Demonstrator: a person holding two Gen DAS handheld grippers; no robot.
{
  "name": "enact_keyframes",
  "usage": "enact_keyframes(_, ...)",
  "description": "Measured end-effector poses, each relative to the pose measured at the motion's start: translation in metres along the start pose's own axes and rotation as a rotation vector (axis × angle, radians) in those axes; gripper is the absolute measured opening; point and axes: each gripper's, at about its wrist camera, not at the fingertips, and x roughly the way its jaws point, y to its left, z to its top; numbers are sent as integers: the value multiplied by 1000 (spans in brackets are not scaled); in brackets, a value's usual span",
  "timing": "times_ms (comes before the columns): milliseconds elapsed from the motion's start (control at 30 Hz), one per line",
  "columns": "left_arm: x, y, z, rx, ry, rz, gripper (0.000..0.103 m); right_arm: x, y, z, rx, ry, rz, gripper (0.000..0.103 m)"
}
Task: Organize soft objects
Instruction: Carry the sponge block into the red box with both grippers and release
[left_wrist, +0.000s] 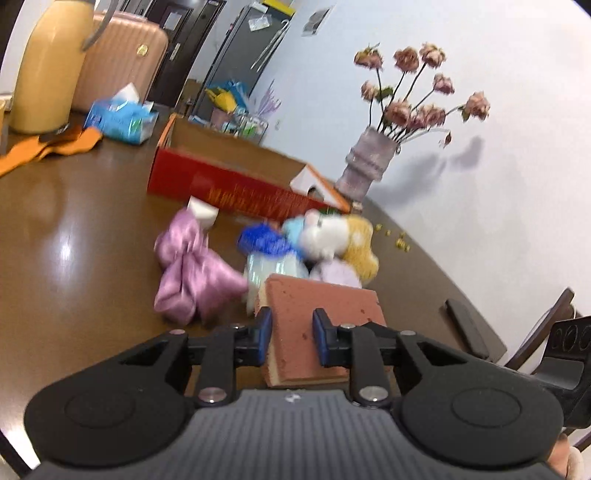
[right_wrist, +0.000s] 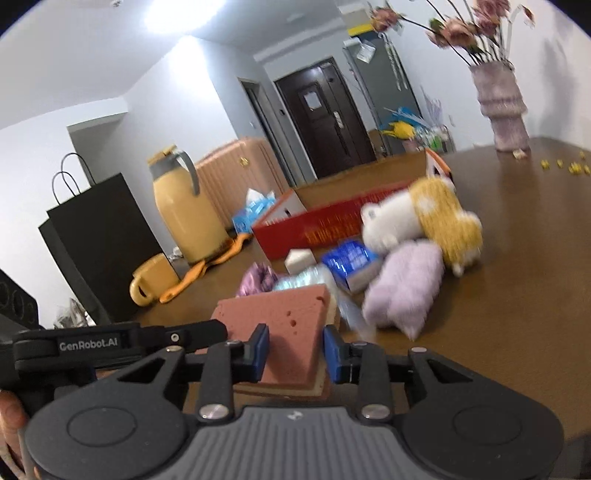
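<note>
Two grippers clamped one pink sponge (left_wrist: 325, 314) between them: left gripper (left_wrist: 291, 334) and right gripper (right_wrist: 295, 350) each narrowed onto an edge, pads pressing the foam. Sponge sat low over the brown table (left_wrist: 85, 236). Beyond it lay a purple satin cloth (left_wrist: 192, 280), plush toys (right_wrist: 424, 218), then the red box (left_wrist: 236, 188).
</note>
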Motion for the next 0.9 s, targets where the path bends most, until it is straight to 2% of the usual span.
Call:
enact_keyframes(100,12,5,38,11,-34,-27,24,15,0,35,-15,-24,12,31)
enact_keyframes(233,57,26,108,-3,-32,-31,24,72,-7,105,-7,-18,13,31)
enact_keyframes(267,72,32,129,9,-29,-12,24,90,-9,122,-12,-11,5,31)
enact_keyframes(400,139,66,206,-78,24,77,24,181,-22,195,20,56,-17,31)
enact_keyframes(500,194,91,247,-62,64,151,24,255,-37,235,53,127,-55,31)
enact_keyframes(600,247,121,269,-73,118,220,24,324,-53,258,76,195,-94,31)
enact_keyframes(667,276,134,277,-53,129,301,25,370,-67,266,137,262,-103,30)
enact_keyframes(733,294,136,278,27,133,389,25,404,-76,267,184,296,-127,31)
enact_keyframes(833,301,128,277,157,127,403,27,435,-75,261,142,346,-170,31)
enact_keyframes(900,297,127,277,181,112,399,31,442,-74,258,123,358,-143,32)
